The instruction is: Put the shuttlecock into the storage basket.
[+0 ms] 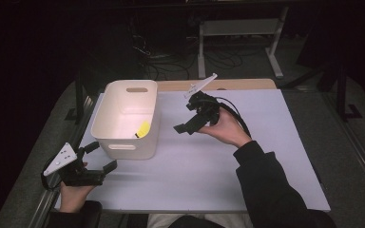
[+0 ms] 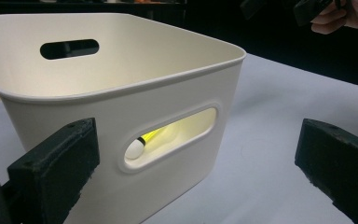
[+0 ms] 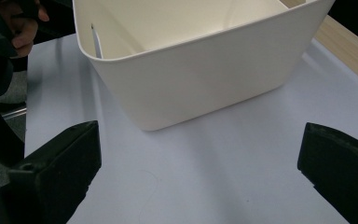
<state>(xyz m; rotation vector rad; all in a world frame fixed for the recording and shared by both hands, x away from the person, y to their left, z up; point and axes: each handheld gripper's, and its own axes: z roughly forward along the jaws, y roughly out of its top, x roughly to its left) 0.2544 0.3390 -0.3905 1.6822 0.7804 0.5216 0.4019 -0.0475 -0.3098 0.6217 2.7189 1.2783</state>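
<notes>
Two grippers: we see both spread wide, grasping nothing.
Left gripper [image 1: 99,156]: near-left, just beside bin [image 1: 123,121].
Right gripper [image 1: 186,121]: raised, right of bin.
Yellow item [image 1: 143,129]: inside bin.
Writing: we read none.

I'm working in a dim lab: a white-topped table [image 1: 247,156], cables [image 1: 171,64] tangled on the floor, and a metal desk frame [image 1: 240,33] behind it.

No readable text, labels or numbers.
</notes>
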